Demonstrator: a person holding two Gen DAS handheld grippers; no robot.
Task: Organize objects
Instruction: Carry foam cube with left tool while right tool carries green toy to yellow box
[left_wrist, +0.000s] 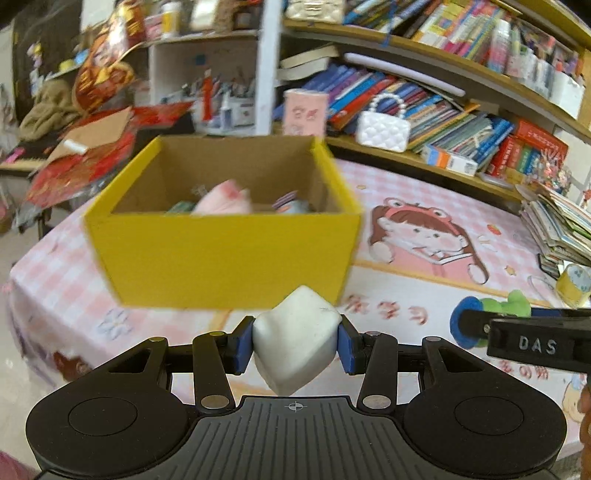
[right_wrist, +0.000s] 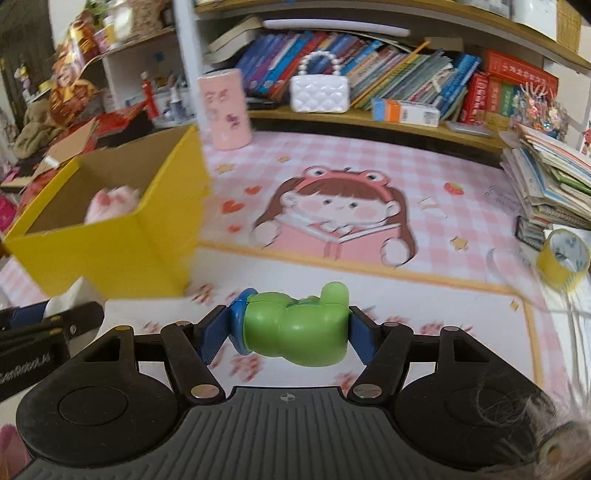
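The left gripper (left_wrist: 295, 341) is clamped on a white rounded foam block (left_wrist: 295, 343), and the open yellow cardboard box (left_wrist: 225, 254) lies directly ahead of it. The right gripper (right_wrist: 293, 332) grips a green plastic frog-like toy (right_wrist: 295, 328) crosswise (long axis spanning its pads). From that gripper the box sits ahead and leftward on the desk (right_wrist: 443, 295), so the left hand appears nearer.
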